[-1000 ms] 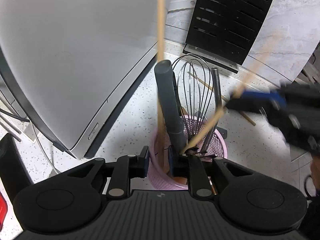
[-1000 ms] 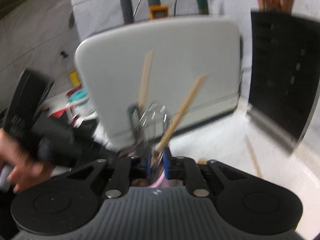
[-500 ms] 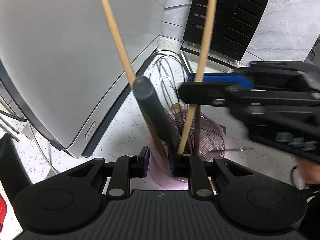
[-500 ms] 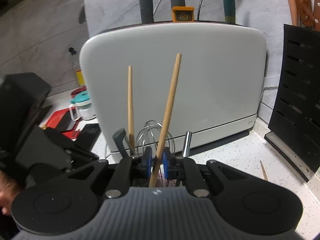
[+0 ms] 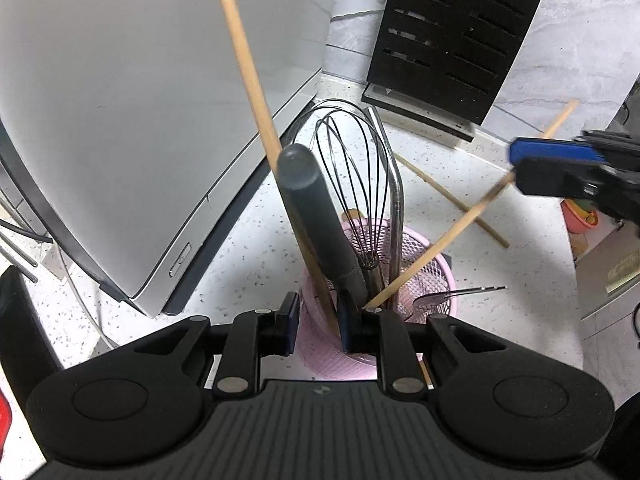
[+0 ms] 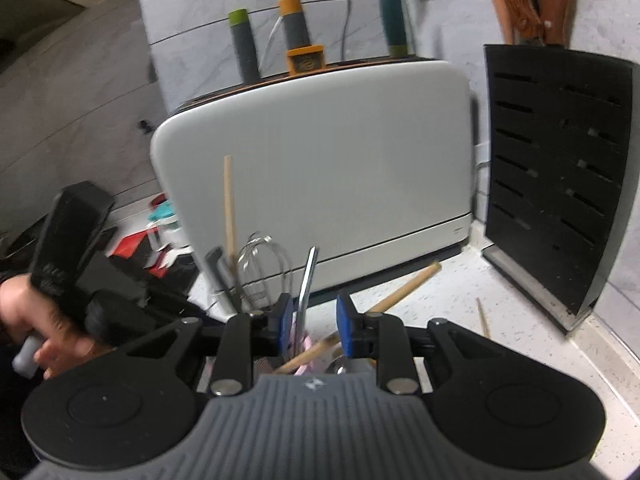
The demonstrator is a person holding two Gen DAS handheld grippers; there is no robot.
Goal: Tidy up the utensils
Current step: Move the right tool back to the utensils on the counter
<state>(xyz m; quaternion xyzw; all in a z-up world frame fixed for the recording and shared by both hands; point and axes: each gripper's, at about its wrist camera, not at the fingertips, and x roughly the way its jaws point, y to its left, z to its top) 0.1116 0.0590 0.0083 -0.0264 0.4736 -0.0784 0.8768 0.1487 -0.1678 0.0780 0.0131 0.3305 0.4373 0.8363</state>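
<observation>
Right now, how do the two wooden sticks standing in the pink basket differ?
The steep stick stands nearly upright, tipped toward the white appliance; the leaning stick slants low over the basket rim, the opposite way. The steep stick passes behind the grey handle; the leaning stick is clear of it. Both are plain pale wood, lower ends in the basket.

Three chopsticks (image 5: 248,72), one whisk (image 5: 356,184), one pink basket (image 5: 440,268), one knife block (image 5: 452,44), one fork (image 5: 460,294).
</observation>
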